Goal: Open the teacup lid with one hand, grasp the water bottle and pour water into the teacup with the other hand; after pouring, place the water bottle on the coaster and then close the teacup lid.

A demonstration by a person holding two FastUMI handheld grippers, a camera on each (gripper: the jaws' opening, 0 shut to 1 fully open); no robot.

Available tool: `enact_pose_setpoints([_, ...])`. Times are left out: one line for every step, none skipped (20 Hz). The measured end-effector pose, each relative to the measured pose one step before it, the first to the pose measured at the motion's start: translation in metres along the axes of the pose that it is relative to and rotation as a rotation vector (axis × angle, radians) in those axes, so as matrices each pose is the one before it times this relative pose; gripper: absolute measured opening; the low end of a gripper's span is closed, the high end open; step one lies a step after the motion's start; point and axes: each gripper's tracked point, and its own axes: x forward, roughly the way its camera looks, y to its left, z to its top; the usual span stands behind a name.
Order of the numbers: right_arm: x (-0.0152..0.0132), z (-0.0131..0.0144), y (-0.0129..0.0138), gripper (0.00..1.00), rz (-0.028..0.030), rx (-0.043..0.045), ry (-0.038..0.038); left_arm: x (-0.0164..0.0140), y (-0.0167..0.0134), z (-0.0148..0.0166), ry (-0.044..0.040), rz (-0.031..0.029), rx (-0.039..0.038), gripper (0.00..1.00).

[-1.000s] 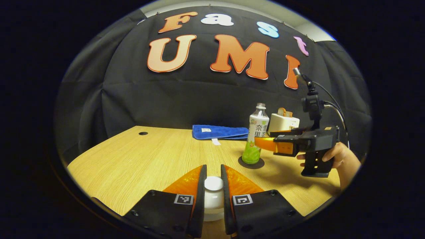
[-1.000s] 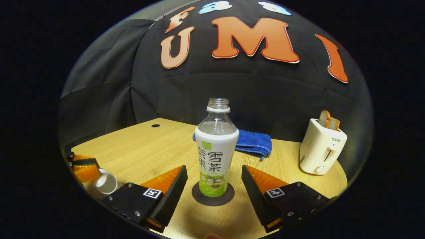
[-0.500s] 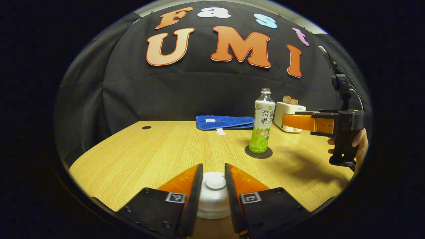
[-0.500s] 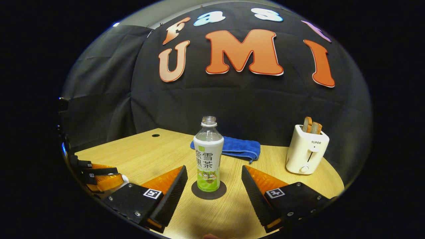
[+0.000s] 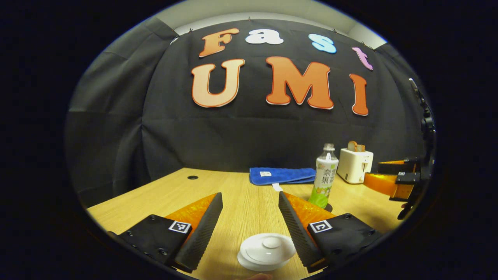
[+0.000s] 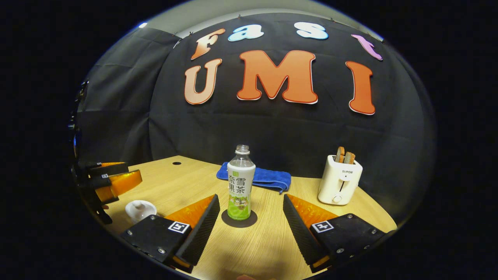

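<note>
a moment ago my left tool (image 5: 249, 217) was pinching the knob of the teacup lid (image 5: 267, 249); now its fingers are spread wide and it has pulled up and back, so the lid sits free below them with nothing touching it. in the right gripper view the lid looks seated on the teacup (image 6: 140, 210), which stands on the bench (image 6: 256, 249) near my left tool (image 6: 134, 179). i judge the closing step is done, though i can't tell from here whether the lid sits quite square.

my right tool (image 6: 251, 217) is also spread, and it has backed away from the water bottle (image 6: 240, 182), which looked larger between its fingers a second ago. the bottle stands upright on the dark coaster (image 6: 239, 218), uncapped, well clear of both fingers. from my left side the bottle (image 5: 324, 181) shows at the right, just in front of the white toaster (image 5: 354, 165) and beside the blue cloth (image 5: 282, 175), with my right tool (image 5: 379, 182) at the far edge of the view.

so both things are where the task wants them: bottle on coaster, lid on cup. what is left, as i read it, is only to draw both tools clear without knocking the open bottle or nudging the cup.
</note>
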Motion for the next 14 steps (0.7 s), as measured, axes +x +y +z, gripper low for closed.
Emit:
enact_pose_setpoints([-0.00463, 0.00456, -0.00227, 0.98, -0.01274, -0.01817, -0.01615, -0.00039, -0.00020, 0.01225, -0.02329, 0.00237, -0.00362, 0.95])
enact_pose_setpoints([-0.00298, 0.00450, -0.00335, 0.98, -0.01046, -0.01322, -0.01447, -0.00096, -0.00226, 0.00985, -0.01689, -0.00291, -0.00463, 0.95])
enact_pose_setpoints([-0.00355, 0.00469, -0.00135, 0.98, -0.00843, -0.00503, -0.01267, 0.00041, -0.00275, 0.00958, -0.01493, -0.00603, -0.00523, 0.97])
enact_pose_setpoints([-0.00473, 0.00489, -0.00075, 0.98, -0.00378, 0.00223, -0.01229, 0.00097, 0.00123, 0.00504, 0.00917, 0.01096, 0.00854, 0.97])
enact_pose_setpoints([-0.00275, 0.00547, -0.00067, 0.98, -0.00060, 0.00596, -0.01008, 0.00060, 0.00268, 0.00214, 0.01378, 0.01039, 0.00880, 0.95])
enact_pose_setpoints([-0.00443, 0.00475, -0.00026, 0.98, -0.00162, 0.00429, -0.01021, 0.00097, -0.00169, 0.00784, -0.00385, 0.00722, -0.00384, 0.97])
enact_pose_setpoints([-0.00278, 0.00658, -0.00137, 0.98, -0.00260, 0.00247, -0.01386, 0.00090, -0.00098, 0.00710, -0.00377, -0.00071, -0.00878, 0.95])
enact_pose_setpoints([-0.00372, 0.00629, -0.00146, 0.98, -0.00555, -0.00260, -0.01268, -0.00115, -0.00373, 0.00529, -0.00697, -0.00823, -0.00740, 0.95])
enact_pose_setpoints([-0.00248, 0.00598, -0.00168, 0.98, -0.00551, -0.00051, -0.01348, -0.00034, -0.00028, 0.00450, -0.00538, -0.00169, -0.00377, 0.95])
enact_pose_setpoints([-0.00280, 0.00504, -0.00057, 0.98, -0.00466, -0.00028, -0.01067, -0.00062, 0.00081, 0.00488, -0.01011, -0.00117, -0.00162, 0.97])
enact_pose_setpoints([-0.00103, 0.00361, 0.00042, 0.98, -0.00143, -0.00074, -0.00830, 0.00022, 0.00018, 0.00521, -0.00970, 0.00004, -0.00001, 0.97])
enact_pose_setpoints([-0.00168, 0.00244, 0.00032, 0.98, -0.00531, -0.00411, -0.00344, -0.00096, -0.00100, 0.00365, -0.00869, -0.00176, 0.00062, 0.97])
enact_pose_setpoints([-0.00070, 0.00257, -0.00032, 0.98, -0.00364, -0.00550, -0.00658, -0.00110, -0.00066, 0.00378, -0.00824, -0.00137, 0.00222, 0.97])
enact_pose_setpoints([-0.00003, 0.00266, 0.00099, 0.98, -0.00290, -0.00346, -0.00692, -0.00042, 0.00044, 0.00229, -0.00606, 0.00185, 0.00404, 0.97])
